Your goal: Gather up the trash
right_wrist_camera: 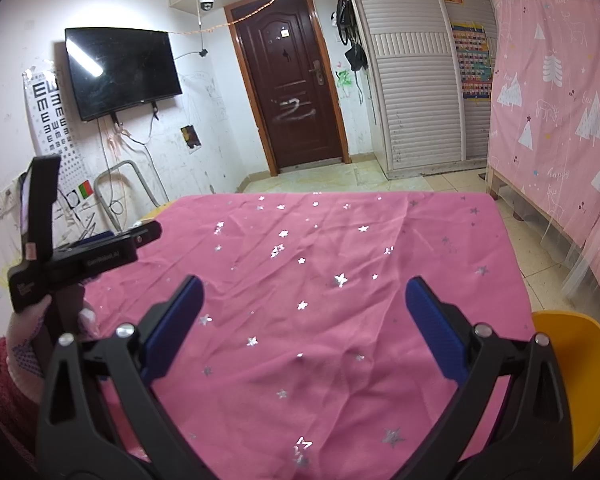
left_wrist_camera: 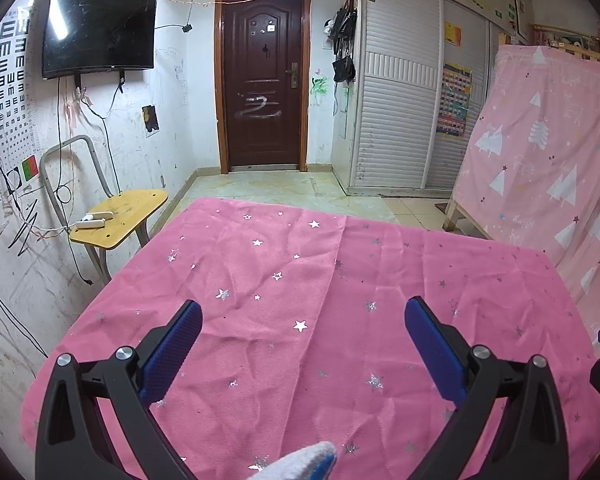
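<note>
Left gripper lower centre of frame, jaws spread wide, nothing between them. Right gripper likewise released and empty. Beneath both: pink star-print tablecloth, bare. No trash visible in either view; location cannot be told. Yellow container, lower right of the right view, possibly the bin. Nothing left to collect here, as far as the pictures show.

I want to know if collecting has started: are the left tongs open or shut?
Open. In the left wrist view, the left tongs have blue fingers far apart, with only pink tablecloth between them.
</note>
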Available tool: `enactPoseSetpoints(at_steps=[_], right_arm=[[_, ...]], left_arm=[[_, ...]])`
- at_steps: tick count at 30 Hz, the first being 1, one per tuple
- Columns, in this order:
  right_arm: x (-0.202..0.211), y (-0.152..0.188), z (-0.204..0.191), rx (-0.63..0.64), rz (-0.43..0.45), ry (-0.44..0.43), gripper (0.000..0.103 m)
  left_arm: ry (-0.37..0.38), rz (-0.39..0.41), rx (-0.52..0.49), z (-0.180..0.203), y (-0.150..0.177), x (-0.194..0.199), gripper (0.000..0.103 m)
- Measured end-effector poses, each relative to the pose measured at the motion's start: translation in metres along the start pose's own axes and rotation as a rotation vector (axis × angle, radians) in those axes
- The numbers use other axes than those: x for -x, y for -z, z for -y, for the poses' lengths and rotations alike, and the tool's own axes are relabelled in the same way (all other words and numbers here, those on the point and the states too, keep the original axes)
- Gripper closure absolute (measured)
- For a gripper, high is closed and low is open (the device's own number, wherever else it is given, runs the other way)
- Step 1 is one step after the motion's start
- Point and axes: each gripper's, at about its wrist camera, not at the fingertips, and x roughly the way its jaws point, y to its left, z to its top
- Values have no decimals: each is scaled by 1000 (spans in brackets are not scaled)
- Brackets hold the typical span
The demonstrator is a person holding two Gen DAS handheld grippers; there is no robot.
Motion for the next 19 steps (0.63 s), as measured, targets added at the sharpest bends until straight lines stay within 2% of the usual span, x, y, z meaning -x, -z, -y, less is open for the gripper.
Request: enactPoseSetpoints(at_steps=[19], right_arm=[[0,0,0,1,-2,1,6]], left_arm=[[4,-6,9,0,0,-2,10]])
